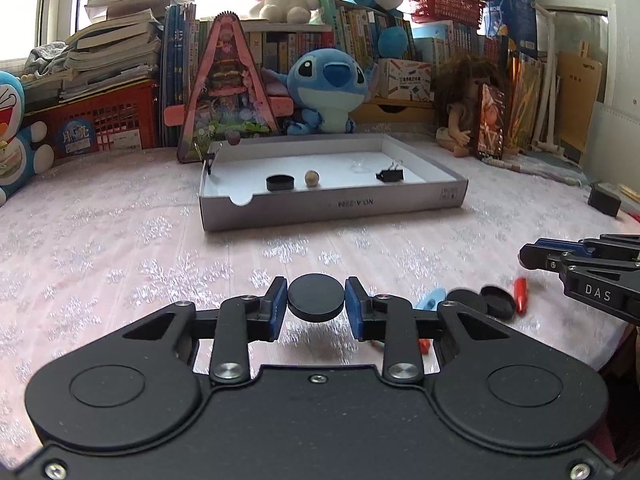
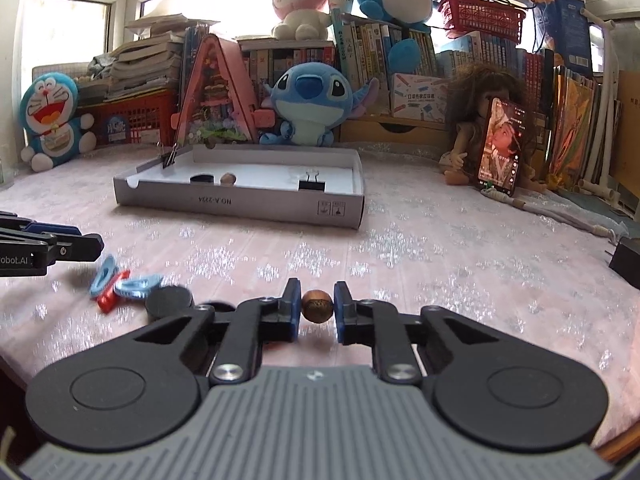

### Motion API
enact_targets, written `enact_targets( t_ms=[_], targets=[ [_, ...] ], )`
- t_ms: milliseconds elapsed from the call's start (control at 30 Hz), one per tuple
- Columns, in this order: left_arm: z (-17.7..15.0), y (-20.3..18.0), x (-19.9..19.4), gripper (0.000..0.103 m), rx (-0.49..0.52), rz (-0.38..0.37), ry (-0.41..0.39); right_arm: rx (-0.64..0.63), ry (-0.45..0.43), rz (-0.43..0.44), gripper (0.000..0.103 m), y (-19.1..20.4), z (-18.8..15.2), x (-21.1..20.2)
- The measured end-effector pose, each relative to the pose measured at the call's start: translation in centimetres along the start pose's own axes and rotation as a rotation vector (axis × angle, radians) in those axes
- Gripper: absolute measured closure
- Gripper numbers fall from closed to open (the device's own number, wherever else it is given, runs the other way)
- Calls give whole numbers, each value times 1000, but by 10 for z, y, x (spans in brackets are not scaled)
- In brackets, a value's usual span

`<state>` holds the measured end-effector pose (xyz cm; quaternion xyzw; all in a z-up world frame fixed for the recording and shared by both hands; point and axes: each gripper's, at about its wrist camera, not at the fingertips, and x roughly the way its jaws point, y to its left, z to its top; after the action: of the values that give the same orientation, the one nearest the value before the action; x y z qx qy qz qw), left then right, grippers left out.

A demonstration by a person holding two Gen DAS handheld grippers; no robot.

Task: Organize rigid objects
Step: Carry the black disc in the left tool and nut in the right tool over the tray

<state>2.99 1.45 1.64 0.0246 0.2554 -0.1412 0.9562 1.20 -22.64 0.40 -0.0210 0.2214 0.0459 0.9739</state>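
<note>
Left gripper (image 1: 316, 305): you hold a black disc (image 1: 316, 298) just above the surface (image 1: 120, 248).
Right gripper (image 2: 317, 306): you clamp a brown bead (image 2: 317, 305).
Box (image 2: 240, 202): well ahead.

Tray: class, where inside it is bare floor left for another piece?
Free: the tray's middle floor, between the wooden bead and binder clip, plus the back strip. Crowded: front-left, by the black disc.

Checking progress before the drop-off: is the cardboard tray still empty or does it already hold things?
Not empty. The tray holds a black disc, a wooden bead and a binder clip.
</note>
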Motion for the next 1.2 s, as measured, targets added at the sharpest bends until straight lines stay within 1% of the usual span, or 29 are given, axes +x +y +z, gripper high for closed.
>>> enact_targets(
  t_ms=[200, 300, 500, 667, 733, 967, 1200],
  targets=[
    [23, 8, 0, 74, -15, 13, -28, 33, -12, 8, 82, -5, 18, 4],
    [35, 14, 5, 74, -29, 14, -29, 56, -9, 9, 82, -9, 28, 9],
    [58, 26, 19, 74, -60, 16, -16, 131, 29, 27, 82, -21, 51, 29],
    [79, 36, 37, 74, -87, 37, -9, 190, 52, 38, 82, -31, 70, 48],
    [87, 39, 46, 74, -96, 47, -4, 212, 65, 44, 82, -34, 78, 57],
    [108, 48, 77, 74, -133, 48, 42, 306, 109, 69, 82, -45, 101, 90],
    [117, 54, 108, 74, -152, 89, 77, 327, 133, 48, 82, -46, 110, 116]
  ],
)
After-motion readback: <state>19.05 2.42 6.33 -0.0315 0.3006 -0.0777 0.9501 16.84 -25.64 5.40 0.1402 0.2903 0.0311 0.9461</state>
